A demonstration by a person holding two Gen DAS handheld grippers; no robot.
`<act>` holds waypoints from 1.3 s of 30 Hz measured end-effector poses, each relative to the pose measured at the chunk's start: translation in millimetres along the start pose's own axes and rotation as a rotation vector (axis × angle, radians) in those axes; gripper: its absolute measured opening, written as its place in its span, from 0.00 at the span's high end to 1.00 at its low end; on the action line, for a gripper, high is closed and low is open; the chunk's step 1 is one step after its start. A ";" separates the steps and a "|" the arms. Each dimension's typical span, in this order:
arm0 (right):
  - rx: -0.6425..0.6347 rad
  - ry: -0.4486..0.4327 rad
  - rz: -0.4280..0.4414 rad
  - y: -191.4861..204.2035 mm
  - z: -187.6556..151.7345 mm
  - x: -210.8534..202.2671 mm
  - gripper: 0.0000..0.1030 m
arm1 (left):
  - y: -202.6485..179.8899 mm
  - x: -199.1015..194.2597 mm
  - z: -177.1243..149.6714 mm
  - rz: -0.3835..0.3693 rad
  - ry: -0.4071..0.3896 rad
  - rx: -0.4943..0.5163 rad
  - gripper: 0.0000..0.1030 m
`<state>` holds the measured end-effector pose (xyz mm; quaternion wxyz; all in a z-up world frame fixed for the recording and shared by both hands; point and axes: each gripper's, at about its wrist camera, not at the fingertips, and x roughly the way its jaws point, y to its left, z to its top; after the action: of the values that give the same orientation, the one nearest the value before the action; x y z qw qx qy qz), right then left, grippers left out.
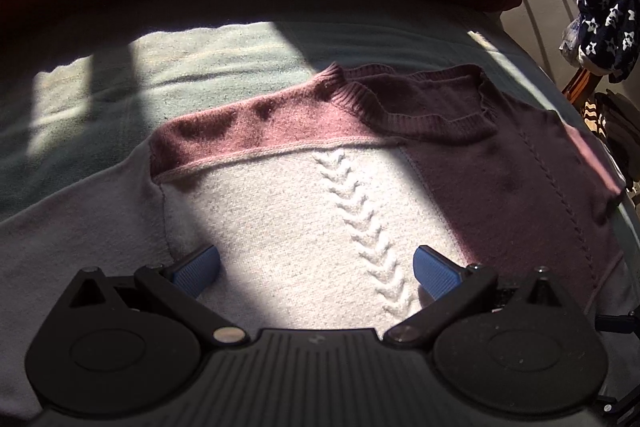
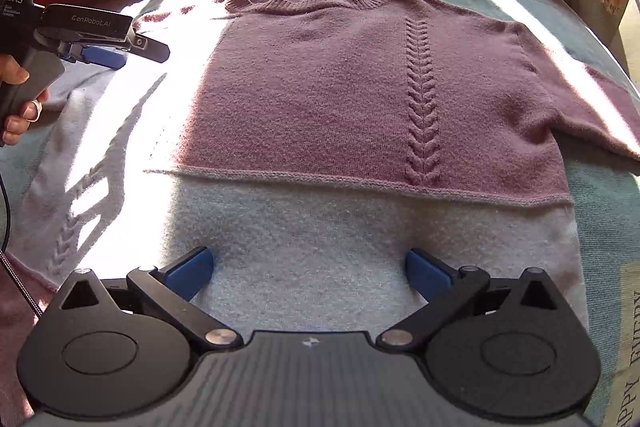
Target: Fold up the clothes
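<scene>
Sweater point(image 2: 340, 87): both grippers' fingers spread; only right view shows hand point(image 2: 16, 99).

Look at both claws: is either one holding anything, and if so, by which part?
Nothing is held. The left claw and the right claw both stand open over the mauve sweater, with no cloth between their blue pads.
</scene>
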<state>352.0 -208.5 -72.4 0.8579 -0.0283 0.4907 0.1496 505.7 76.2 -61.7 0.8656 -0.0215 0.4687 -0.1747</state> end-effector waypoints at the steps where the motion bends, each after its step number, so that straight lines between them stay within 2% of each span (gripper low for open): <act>1: -0.006 -0.010 -0.006 0.7 -1.3 0.1 0.00 | 0.4 -0.3 4.0 0.003 -0.010 -0.002 0.01; 6: -0.022 -0.050 -0.020 3.3 -5.2 0.5 0.00 | 16.0 15.6 29.0 0.025 -0.026 -0.069 0.01; 13: -0.033 -0.034 -0.014 3.1 -3.4 0.2 0.00 | 37.5 47.9 58.0 0.056 -0.034 -0.120 0.01; 17: -0.028 -0.031 -0.015 3.3 -2.8 0.3 0.00 | 26.0 35.8 68.4 0.049 -0.064 -0.095 0.01; 19: -0.022 -0.031 -0.019 3.9 -2.1 0.5 0.00 | 18.8 30.2 67.1 0.009 -0.072 -0.083 0.01; 21: -0.011 -0.037 -0.027 4.5 -1.9 0.8 0.00 | 13.6 34.7 62.8 -0.008 -0.040 -0.064 0.01; 23: -0.003 -0.042 -0.035 5.4 -1.9 0.9 0.00 | 12.6 45.2 57.7 0.009 0.008 -0.049 0.01; 25: -0.008 -0.046 -0.039 6.2 -2.1 0.5 0.00 | 11.9 49.4 53.8 0.032 0.023 -0.049 0.01; 31: -0.011 -0.032 -0.018 1.6 5.8 -4.9 0.00 | -3.2 19.2 51.6 -0.001 0.003 -0.039 0.01; 35: 0.029 -0.084 -0.037 -10.7 20.4 -16.9 0.00 | -19.2 -5.5 44.2 -0.006 0.007 -0.007 0.01; 39: 0.018 -0.172 -0.107 -34.3 44.5 -26.9 0.00 | -35.0 -21.7 31.2 -0.012 0.024 -0.011 0.01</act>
<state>386.1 -238.7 -29.9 0.9038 -0.0338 0.4145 0.1008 510.5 46.5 -19.8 0.8586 -0.0268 0.4801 -0.1777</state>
